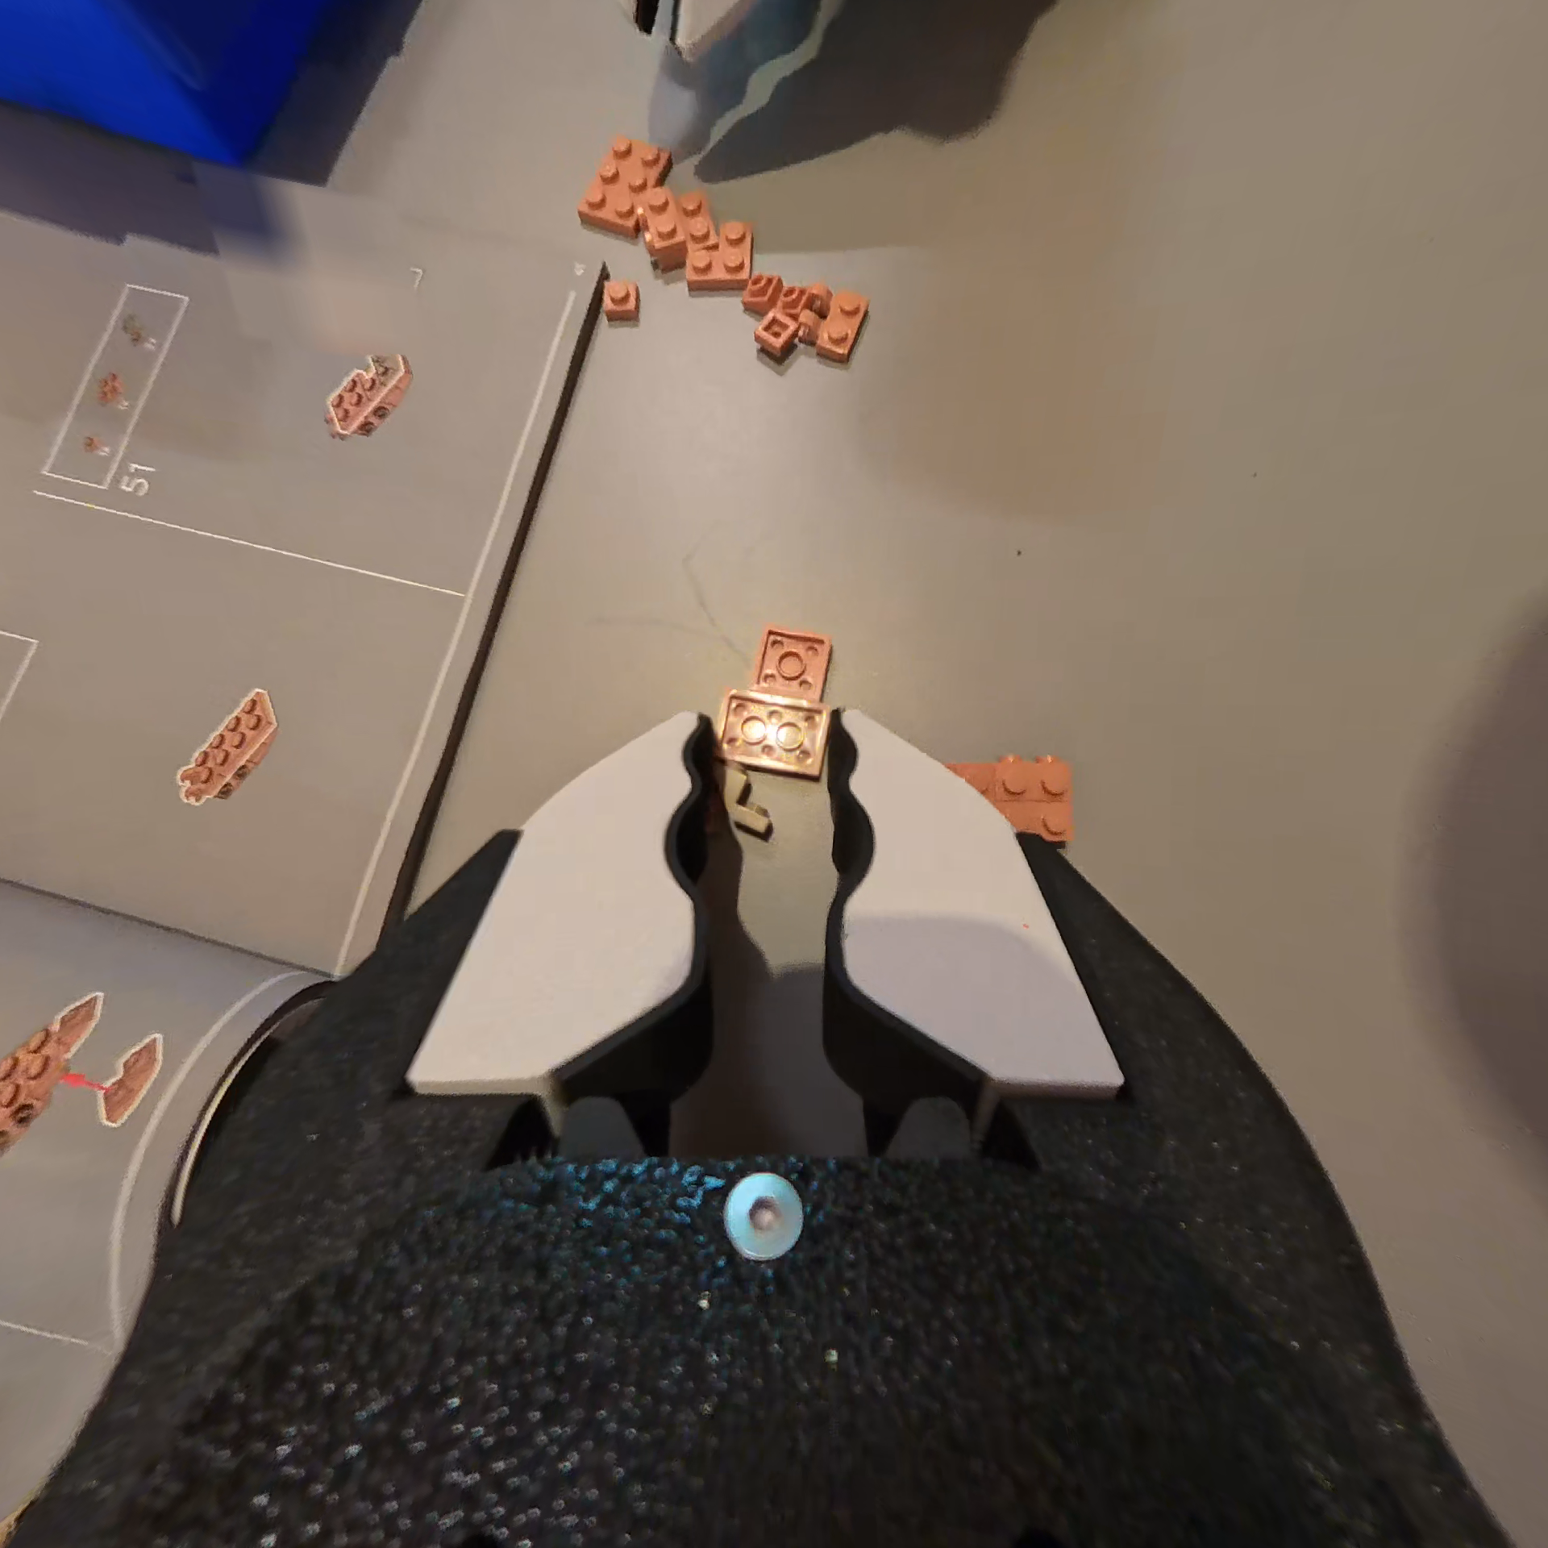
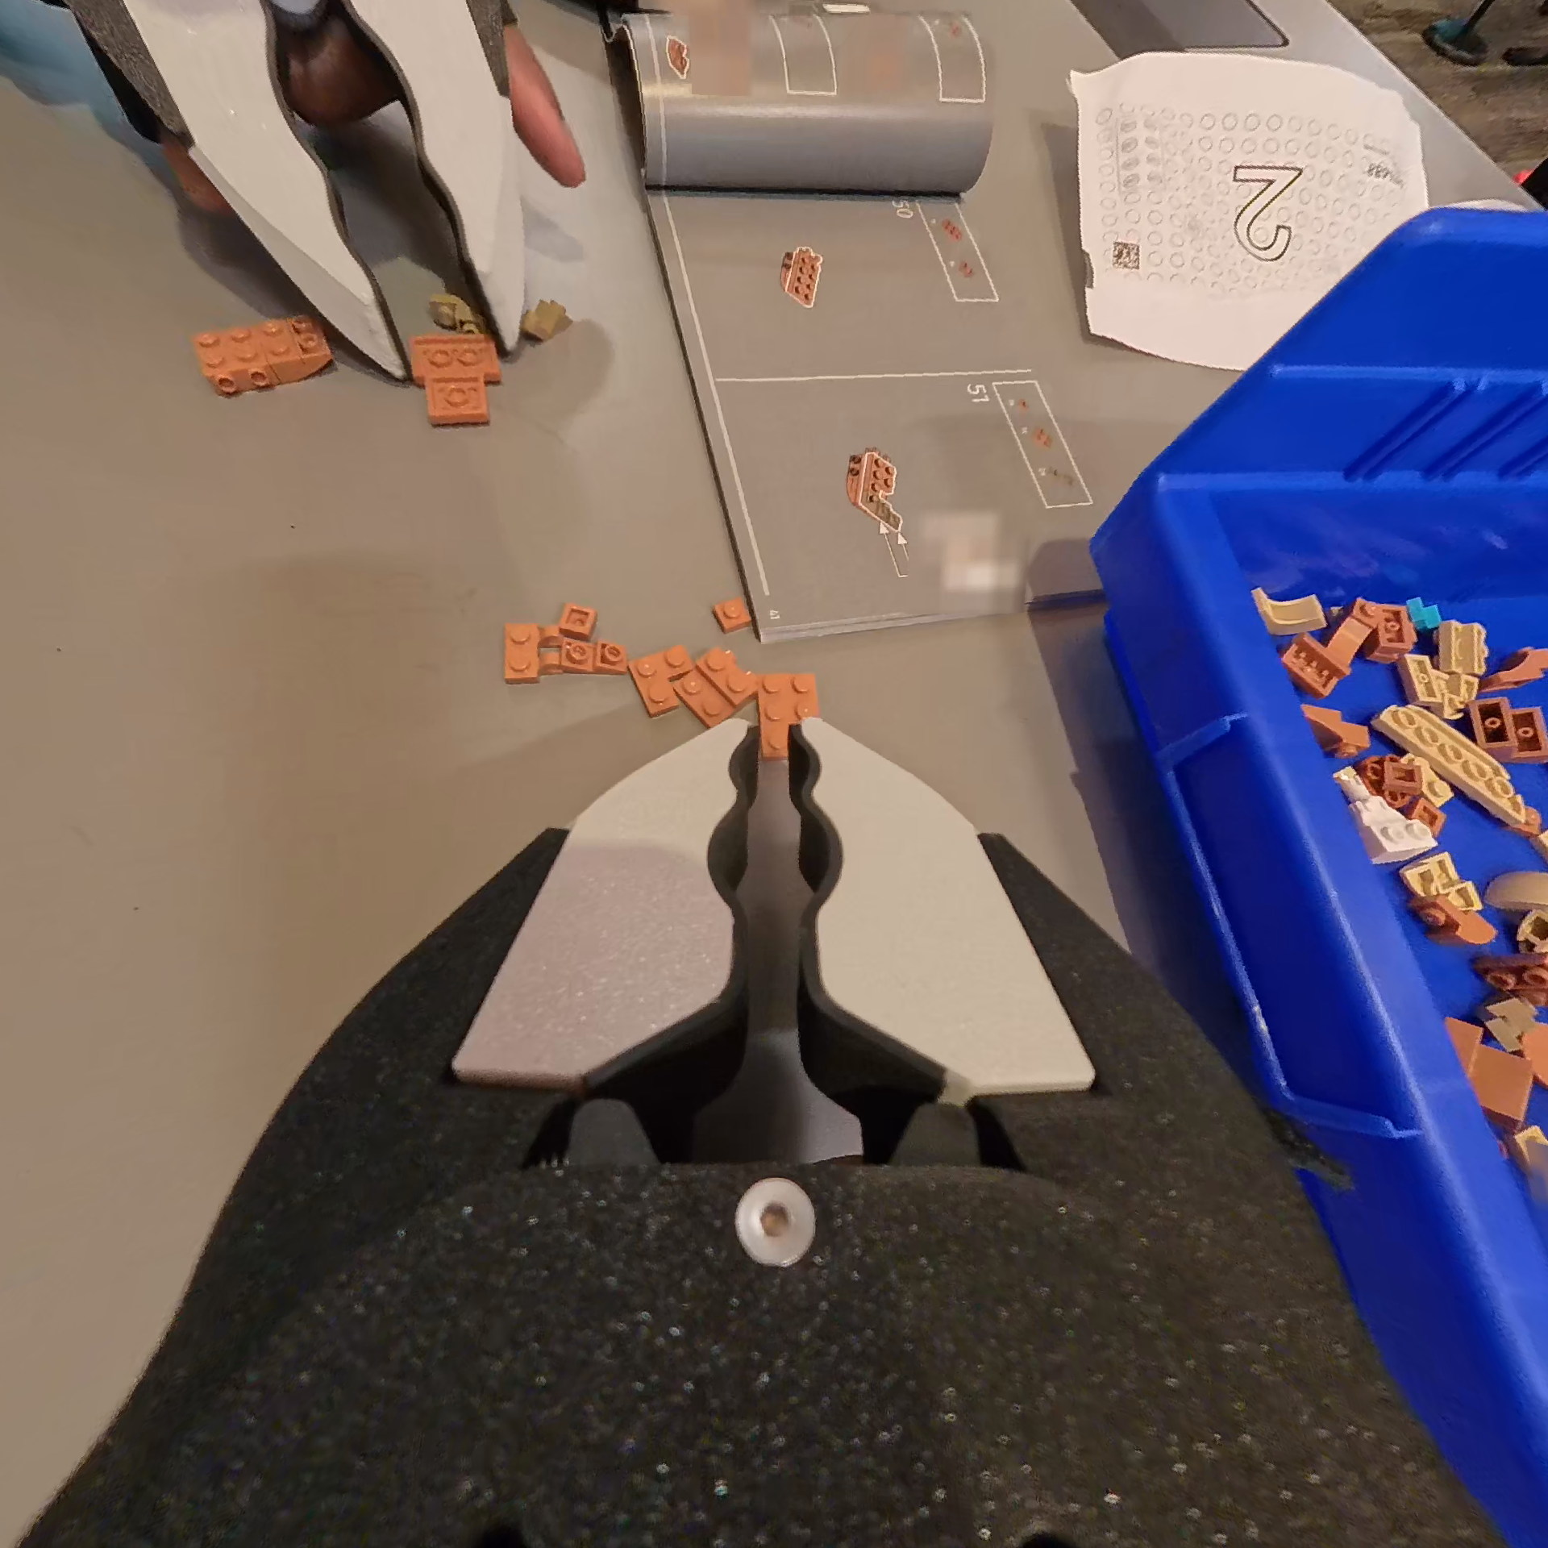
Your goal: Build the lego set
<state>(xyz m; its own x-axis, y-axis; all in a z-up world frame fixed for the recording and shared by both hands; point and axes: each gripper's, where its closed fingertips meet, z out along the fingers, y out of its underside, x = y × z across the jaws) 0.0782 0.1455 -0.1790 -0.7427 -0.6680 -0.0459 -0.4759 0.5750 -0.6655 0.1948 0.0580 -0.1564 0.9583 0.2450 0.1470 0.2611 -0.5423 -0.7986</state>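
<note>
Here an upturned orange plate (image 1: 775, 737) lies between the left fingers (image 1: 620, 838), slightly parted.

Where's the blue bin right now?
In the right wrist view the blue bin sits on the table's right side, right of the right gripper, beside the open instruction booklet.

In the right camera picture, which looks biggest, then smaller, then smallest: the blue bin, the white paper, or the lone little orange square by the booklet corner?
1. Blue bin, though it also sits nearest the camera.
2. White paper, farther back.
3. Orange square, by far the smallest.
</note>
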